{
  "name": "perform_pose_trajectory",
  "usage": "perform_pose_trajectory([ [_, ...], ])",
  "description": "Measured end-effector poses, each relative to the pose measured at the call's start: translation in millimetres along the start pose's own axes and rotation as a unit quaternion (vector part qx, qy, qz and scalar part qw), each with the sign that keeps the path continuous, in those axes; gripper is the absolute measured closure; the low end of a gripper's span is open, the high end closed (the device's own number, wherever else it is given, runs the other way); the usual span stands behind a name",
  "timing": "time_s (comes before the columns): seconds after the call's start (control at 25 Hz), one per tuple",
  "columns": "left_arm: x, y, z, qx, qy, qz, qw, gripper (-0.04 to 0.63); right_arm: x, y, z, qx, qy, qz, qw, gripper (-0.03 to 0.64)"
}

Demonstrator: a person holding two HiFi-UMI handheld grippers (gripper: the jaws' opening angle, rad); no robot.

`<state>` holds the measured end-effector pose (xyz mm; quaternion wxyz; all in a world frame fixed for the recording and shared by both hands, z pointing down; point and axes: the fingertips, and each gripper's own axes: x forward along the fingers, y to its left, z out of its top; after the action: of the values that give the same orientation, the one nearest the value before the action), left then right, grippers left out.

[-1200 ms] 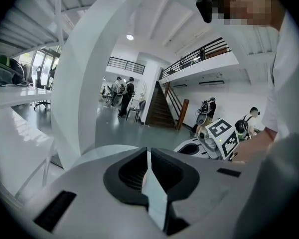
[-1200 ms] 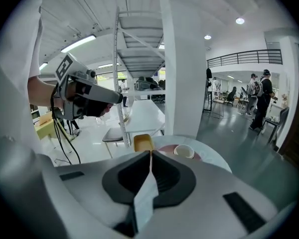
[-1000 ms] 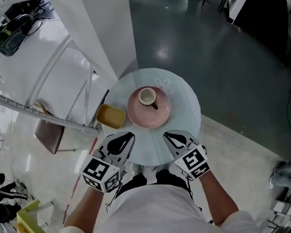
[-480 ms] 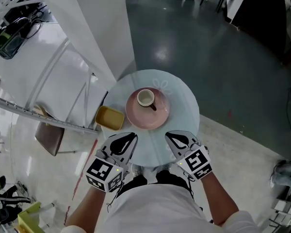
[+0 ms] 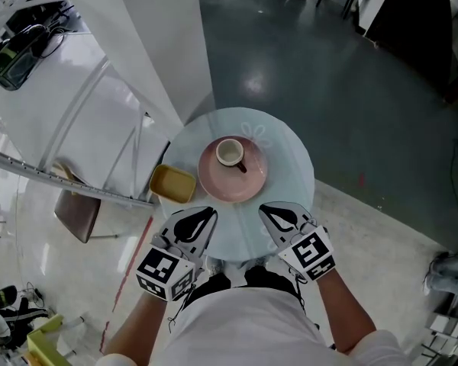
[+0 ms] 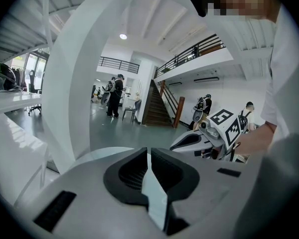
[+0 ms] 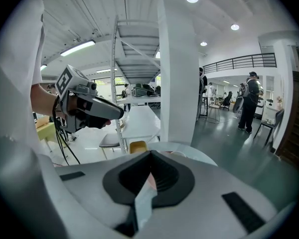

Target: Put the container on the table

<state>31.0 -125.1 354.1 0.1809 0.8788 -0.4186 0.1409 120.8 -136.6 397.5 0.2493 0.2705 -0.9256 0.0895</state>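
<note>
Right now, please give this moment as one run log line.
left gripper: shut, empty | right gripper: shut, empty | yellow container: on table, beside pink plate

The right hand-held gripper (image 7: pixel 150 156) fills the lower part of the view, its black-padded jaws closed tip to tip with nothing between them. Just past the tips lies the round pale worktop (image 7: pixel 194 151), and a yellow container (image 7: pixel 138 146) shows at its left edge. The left hand-held gripper (image 7: pixel 117 114) hangs at the upper left with its marker cube on top, a white column (image 7: pixel 177 68) rises behind the worktop, and a person (image 7: pixel 250 102) stands far off on the right.
</note>
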Motion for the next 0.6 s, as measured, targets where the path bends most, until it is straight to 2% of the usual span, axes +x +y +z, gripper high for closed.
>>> perform_pose_trajectory([
  [0.6, -1.6, -2.0, -3.8, -0.003, 0.000, 0.001, 1.0000, 0.554, 2.2, 4.5, -1.7, -0.004, 0.008, 0.006, 1.000, 0.594],
])
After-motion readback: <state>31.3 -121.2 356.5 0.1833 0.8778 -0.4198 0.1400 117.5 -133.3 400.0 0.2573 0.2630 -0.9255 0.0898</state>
